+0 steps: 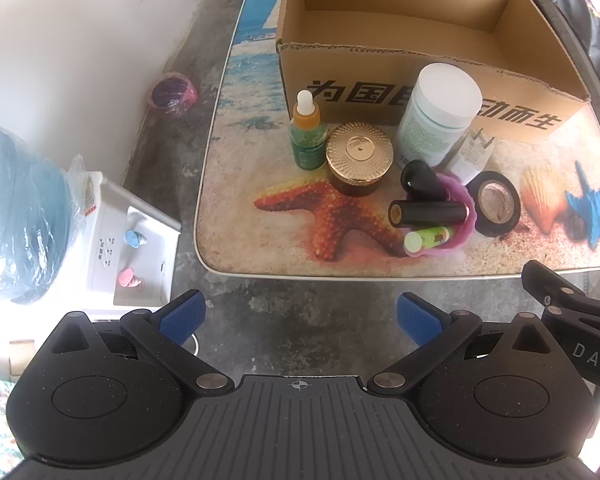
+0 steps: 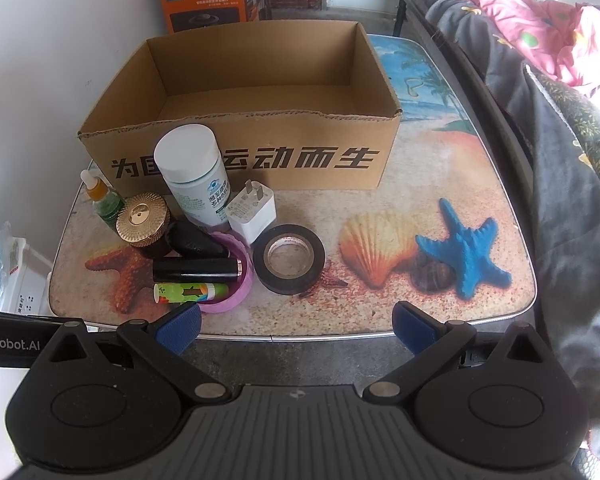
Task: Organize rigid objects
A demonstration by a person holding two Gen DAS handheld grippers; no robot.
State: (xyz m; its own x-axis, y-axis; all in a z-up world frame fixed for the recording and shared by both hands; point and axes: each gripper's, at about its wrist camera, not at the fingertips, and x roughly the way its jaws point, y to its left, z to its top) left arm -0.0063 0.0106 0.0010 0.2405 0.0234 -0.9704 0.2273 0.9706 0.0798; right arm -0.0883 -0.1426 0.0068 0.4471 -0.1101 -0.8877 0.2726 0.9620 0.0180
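From the left wrist, the left gripper (image 1: 300,318) hangs over the floor short of the table (image 1: 380,256), its fingers spread wide and holding nothing, while a dropper bottle (image 1: 307,136), gold-lidded jar (image 1: 358,156), white bottle (image 1: 436,114) and tape roll (image 1: 496,204) cluster just before the cardboard box (image 1: 380,80). From the right wrist, the right gripper (image 2: 296,328) is likewise spread and empty at the table's near edge, with a charger plug (image 2: 252,212) touching the white bottle and a black tube (image 2: 196,271) and a green tube (image 2: 190,293) lying across a pink dish (image 2: 236,292).

Clear tabletop (image 2: 420,200) right of tape roll (image 2: 289,258)

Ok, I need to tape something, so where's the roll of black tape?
The black tape roll lies flat on the table, right of the pink dish, just in front of the white charger plug.
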